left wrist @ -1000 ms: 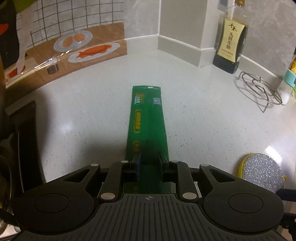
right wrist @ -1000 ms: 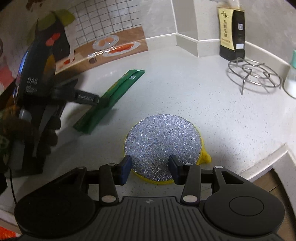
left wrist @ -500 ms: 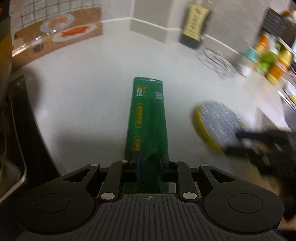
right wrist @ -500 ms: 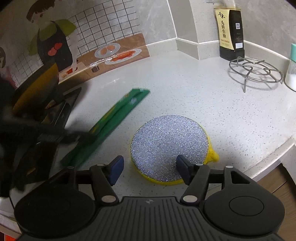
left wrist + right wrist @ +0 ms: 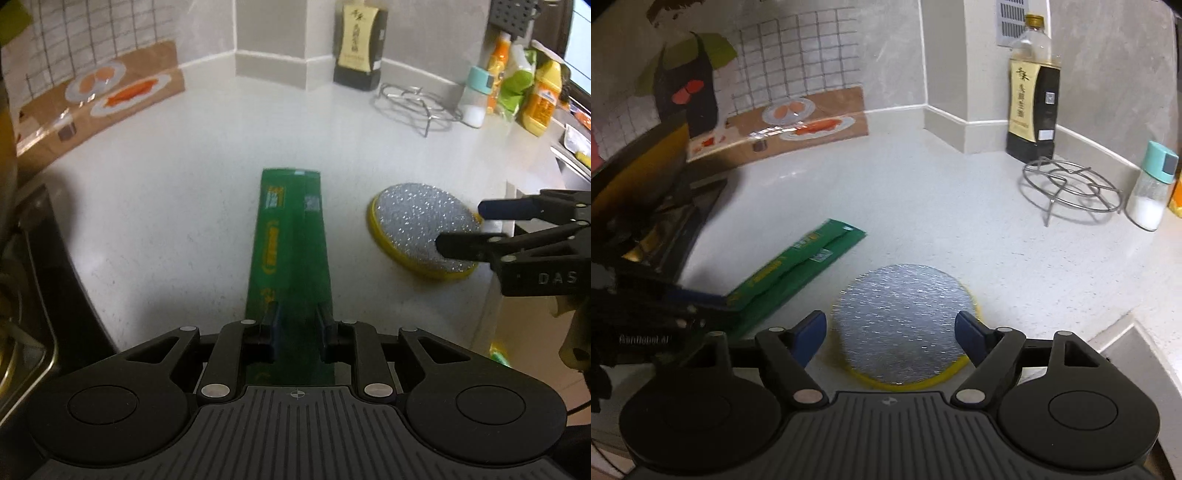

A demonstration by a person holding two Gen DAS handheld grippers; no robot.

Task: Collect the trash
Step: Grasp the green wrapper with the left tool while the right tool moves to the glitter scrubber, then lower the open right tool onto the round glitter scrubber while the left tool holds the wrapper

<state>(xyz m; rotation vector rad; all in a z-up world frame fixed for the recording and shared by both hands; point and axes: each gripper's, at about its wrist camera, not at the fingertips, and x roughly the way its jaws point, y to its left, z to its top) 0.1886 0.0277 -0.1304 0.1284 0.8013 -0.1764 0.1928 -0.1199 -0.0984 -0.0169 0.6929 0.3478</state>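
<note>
The bench (image 5: 923, 206) is a speckled white stone-like surface with a soft sheen. The green wrapper (image 5: 291, 243) looks like glossy plastic film. The round scouring pad (image 5: 901, 321) glitters with rough metallic fibre. The far trivet (image 5: 1071, 188) is shiny wire metal.

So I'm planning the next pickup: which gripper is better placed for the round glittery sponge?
Right gripper: it is opening just before the round silver scouring sponge. The left gripper already clamps the long green wrapper.
</note>
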